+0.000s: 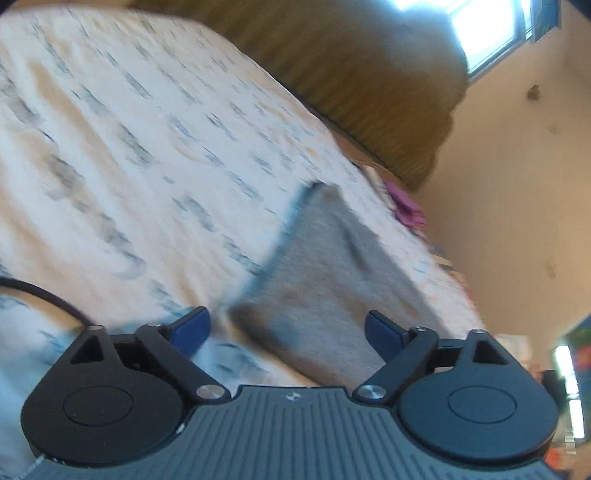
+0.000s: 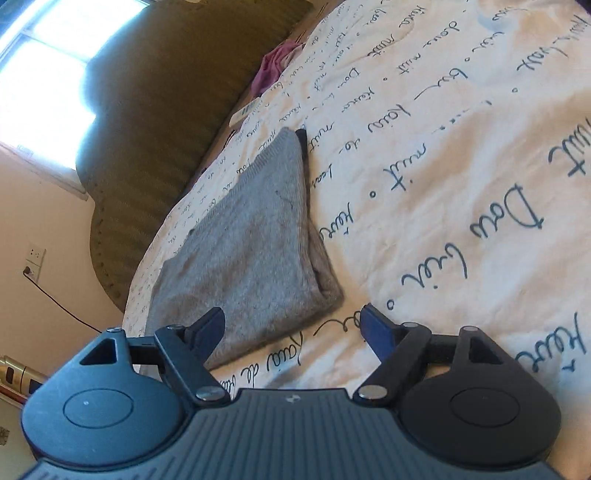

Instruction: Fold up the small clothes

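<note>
Though blurred by motion, left wrist view: folded grey garment point(image 1: 325, 273) on the script-printed bed sheet point(image 1: 122, 122), its near end cut off behind the left gripper point(image 1: 287, 329). Jaws spread wide, nothing between. Olive headboard point(image 1: 373, 88) and bright window point(image 1: 476, 26) beyond.

Right wrist view, sharp: same grey garment point(image 2: 255, 251) lying folded near the bed edge, right gripper point(image 2: 292, 326) tilted down just short of it, jaws apart, empty. Pink cloth point(image 2: 271, 68) by the headboard point(image 2: 177, 85); wall socket point(image 2: 34, 263) with cord.

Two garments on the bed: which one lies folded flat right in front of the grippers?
The grey knit garment, folded flat just ahead of the open right gripper. The pink cloth lies crumpled far off at the bed's edge by the olive headboard.
</note>
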Motion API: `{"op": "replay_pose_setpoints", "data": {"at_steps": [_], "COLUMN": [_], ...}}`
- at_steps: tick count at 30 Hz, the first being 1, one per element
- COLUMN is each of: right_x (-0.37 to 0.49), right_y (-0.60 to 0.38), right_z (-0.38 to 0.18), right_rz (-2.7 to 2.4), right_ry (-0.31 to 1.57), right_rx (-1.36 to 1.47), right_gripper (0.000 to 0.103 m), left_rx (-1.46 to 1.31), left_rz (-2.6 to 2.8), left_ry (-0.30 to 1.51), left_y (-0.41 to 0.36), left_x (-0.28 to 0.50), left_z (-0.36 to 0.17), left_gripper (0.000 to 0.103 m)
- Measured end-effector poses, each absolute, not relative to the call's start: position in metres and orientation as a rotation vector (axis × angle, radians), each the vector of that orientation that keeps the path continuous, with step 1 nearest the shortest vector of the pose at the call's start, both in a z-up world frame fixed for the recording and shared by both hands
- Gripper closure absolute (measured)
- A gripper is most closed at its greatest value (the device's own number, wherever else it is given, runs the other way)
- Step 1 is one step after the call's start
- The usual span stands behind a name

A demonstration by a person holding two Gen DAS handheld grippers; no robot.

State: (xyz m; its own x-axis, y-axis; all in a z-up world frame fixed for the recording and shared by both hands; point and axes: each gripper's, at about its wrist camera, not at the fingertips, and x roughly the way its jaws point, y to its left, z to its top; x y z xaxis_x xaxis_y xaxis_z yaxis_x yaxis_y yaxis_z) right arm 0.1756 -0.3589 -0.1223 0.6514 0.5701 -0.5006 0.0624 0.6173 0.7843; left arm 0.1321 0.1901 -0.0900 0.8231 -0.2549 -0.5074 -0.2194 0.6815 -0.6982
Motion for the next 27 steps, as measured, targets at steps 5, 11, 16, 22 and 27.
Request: {"op": "replay_pose_setpoints", "data": {"at_steps": [5,11,16,22,27], "right_x": [0.211,0.24,0.243,0.238,0.233], "right_y": [-0.341,-0.317,-0.316,-0.32,-0.327], "right_z": [-0.134,-0.138,-0.149,-0.138,-0.107], "right_rz": [0.372,0.328,0.316,0.355,0.41], "right_ry": [0.792,0.75,0.776,0.741,0.675], "right_rx": [1.052,1.099,1.119,1.139,1.127], "right_gripper": [0.022,0.026,0.092,0.098,0.098], "left_rx": [-0.929,-1.006,-0.995,-0.954,-0.91], "left_rz": [-0.116,-0.041,-0.009,-0.031,-0.109], "left_ry": [0.647,0.67,0.764,0.736,0.663], "left_y": [0.173,0.177,0.184,0.185,0.181], "left_x": [0.168,0.19,0.197,0.193,0.179], "left_z": [-0.097,-0.101,-0.116,-0.1,-0.059], "left_gripper": [0.002,0.025,0.094,0.099,0.1]}}
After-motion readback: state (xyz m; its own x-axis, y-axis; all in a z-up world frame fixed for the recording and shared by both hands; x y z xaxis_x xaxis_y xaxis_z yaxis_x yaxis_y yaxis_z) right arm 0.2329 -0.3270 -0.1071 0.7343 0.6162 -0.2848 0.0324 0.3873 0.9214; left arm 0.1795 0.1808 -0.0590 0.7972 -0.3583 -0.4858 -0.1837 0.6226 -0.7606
